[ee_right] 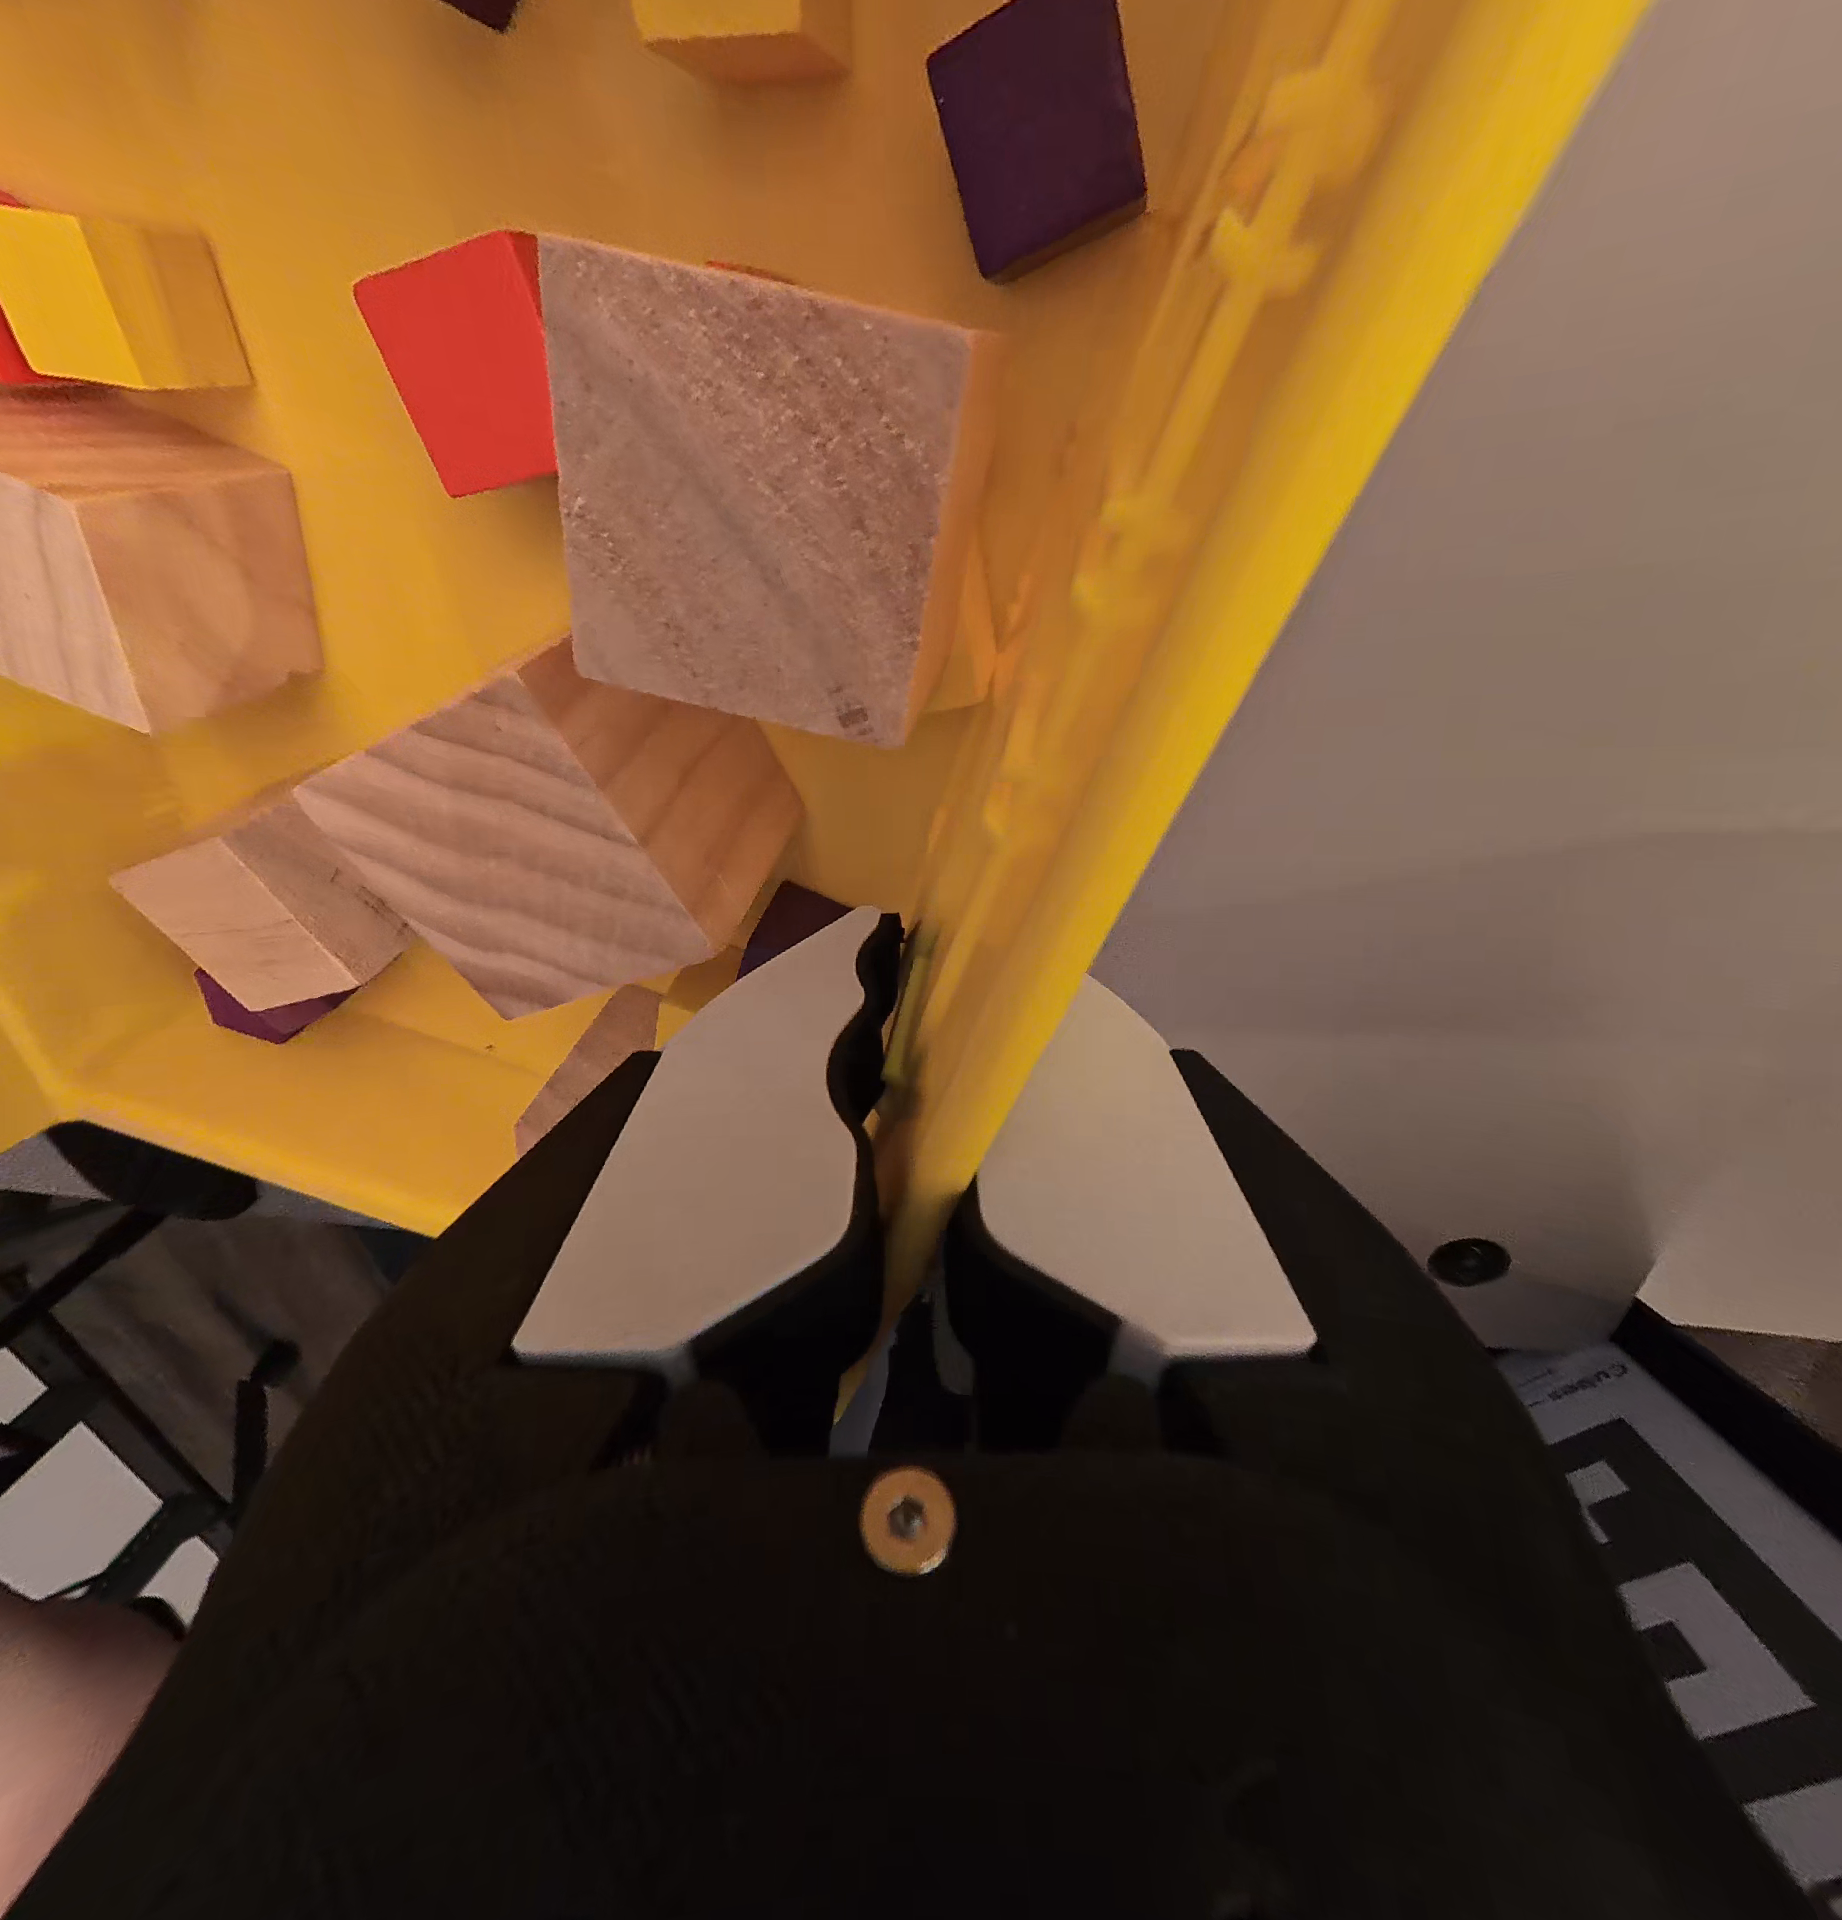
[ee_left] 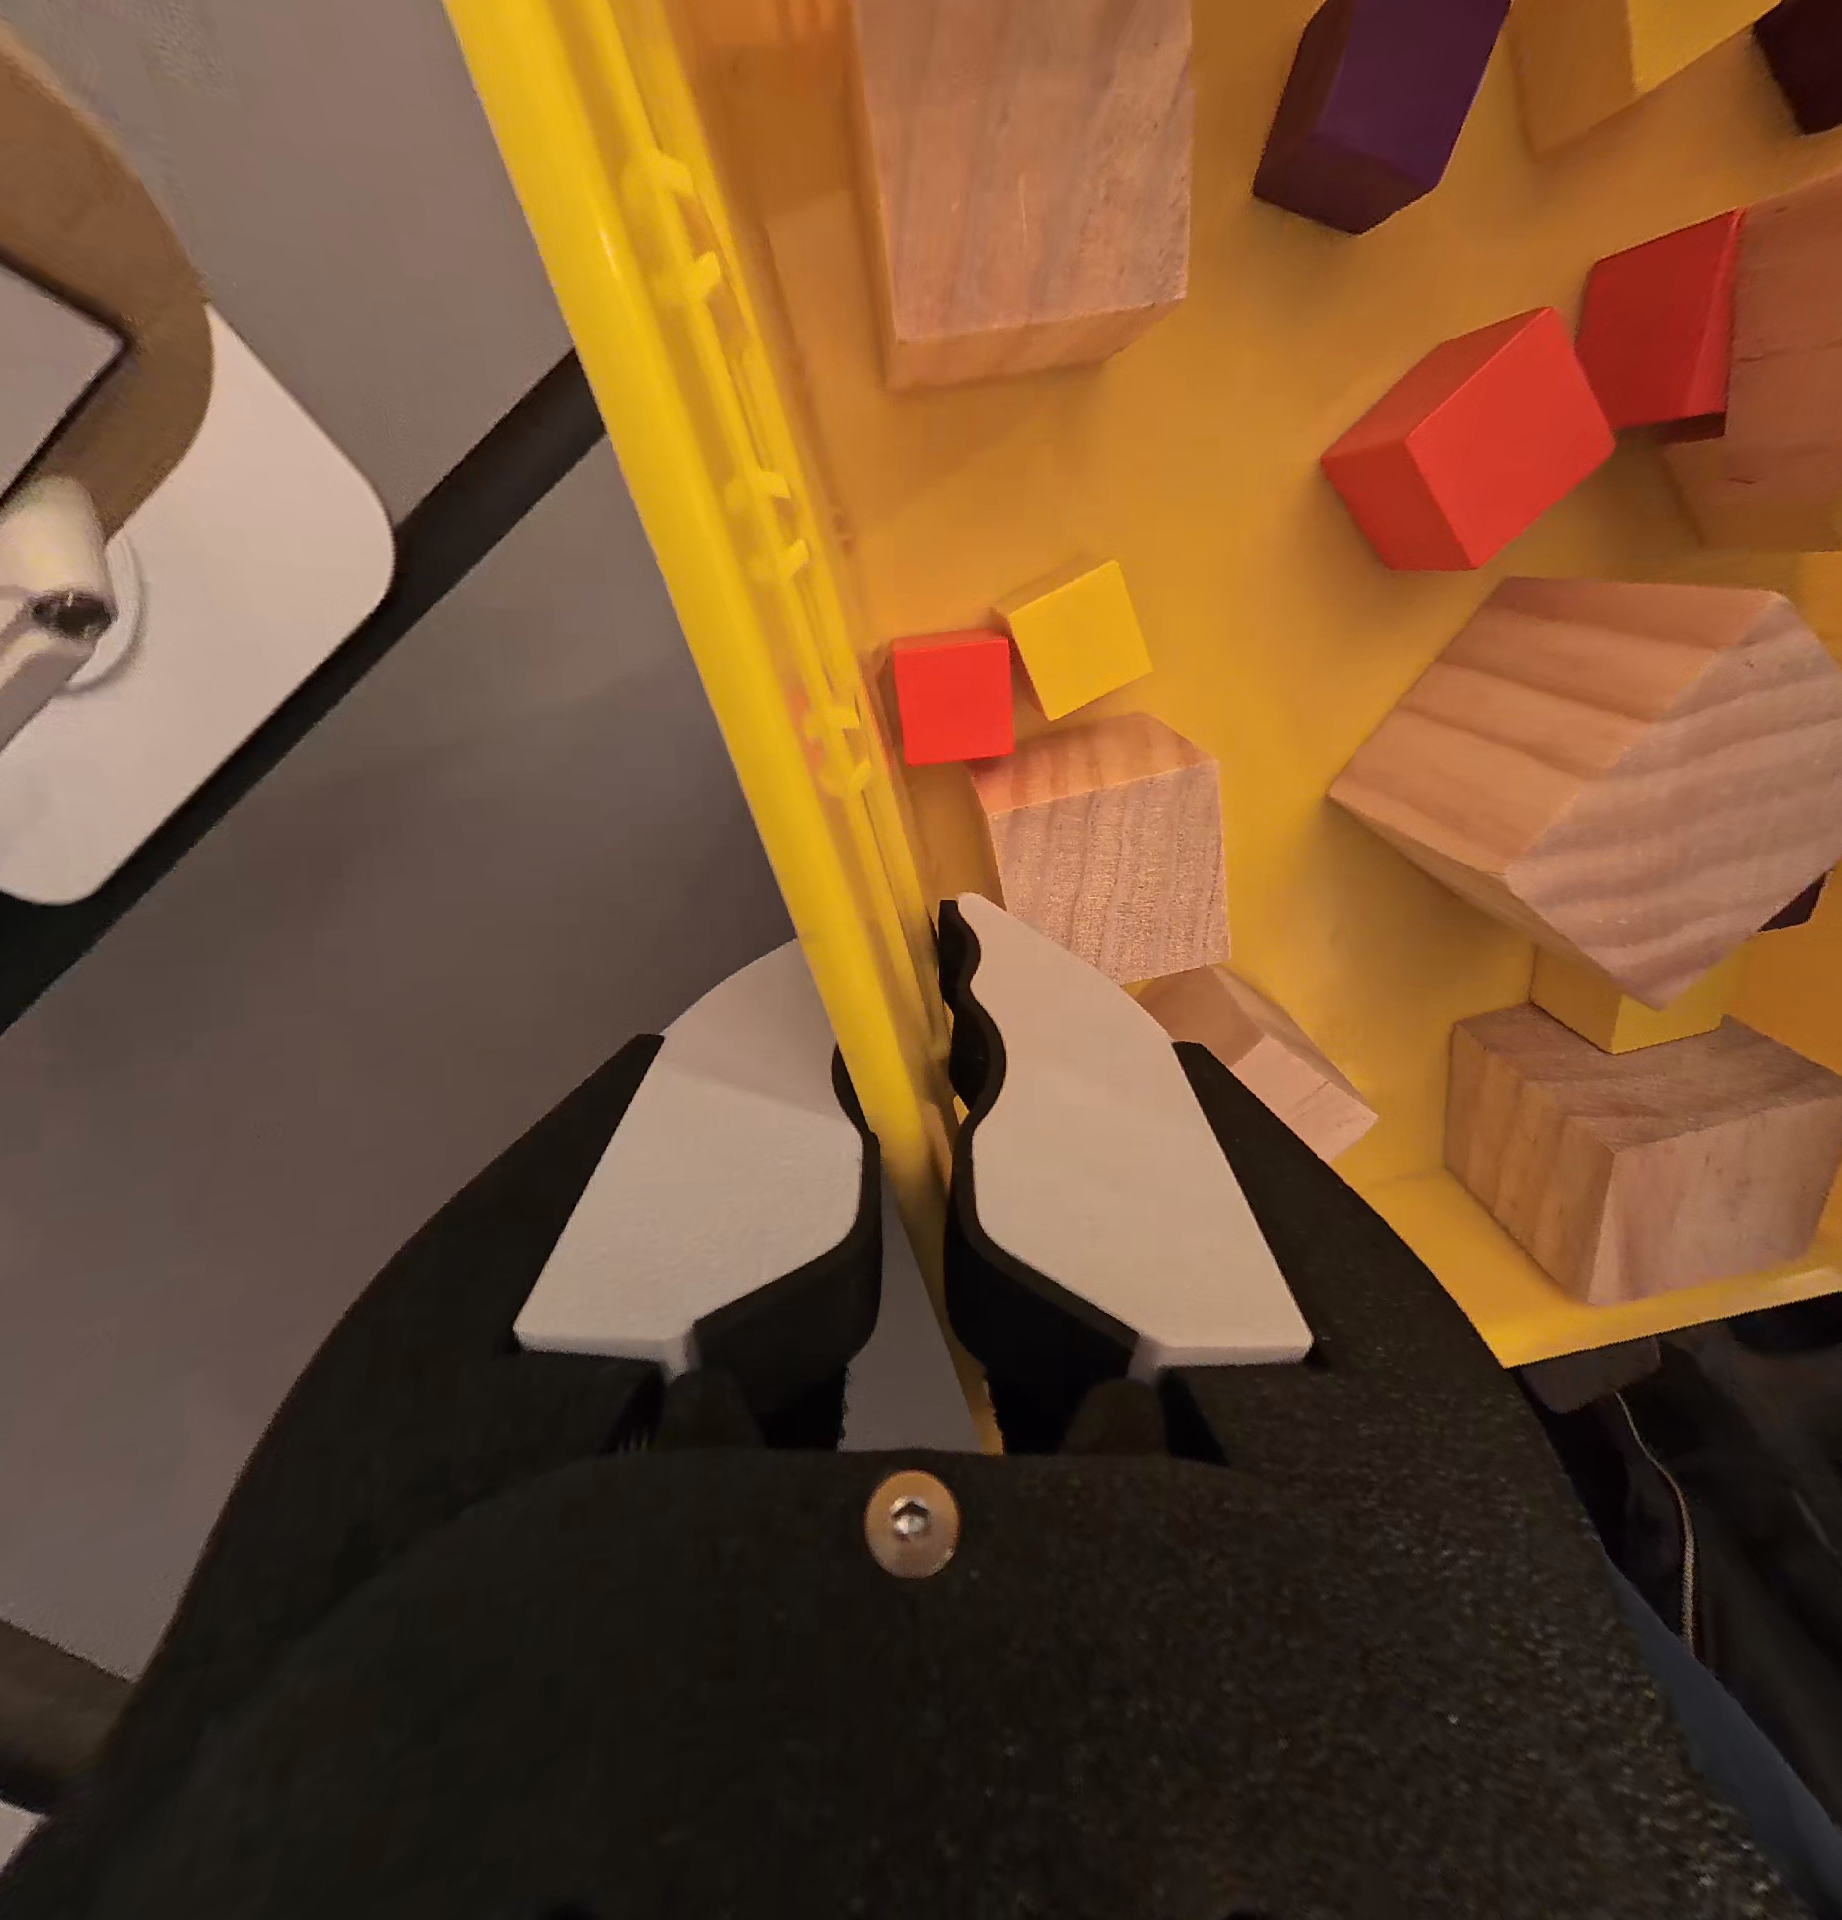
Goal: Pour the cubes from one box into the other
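Gripping the yellow plastic box (ee_left: 626, 208) by opposite side walls, I had my left claw (ee_left: 912, 971) pinched shut over one rim and my right claw (ee_right: 927, 987) clamped on the other. Inside the box lay plain wooden cubes (ee_left: 1109, 831), red painted cubes (ee_left: 1468, 442) and purple painted cubes (ee_right: 1042, 135), several touching its walls.

You're looking at a yellow box (ee_left: 605, 208) of smooth, slightly glossy plastic. The bare cubes (ee_right: 751, 488) show rough, unpainted wood grain, while the red cubes (ee_left: 1468, 442) and purple cubes (ee_right: 1042, 135) wear matt paint.
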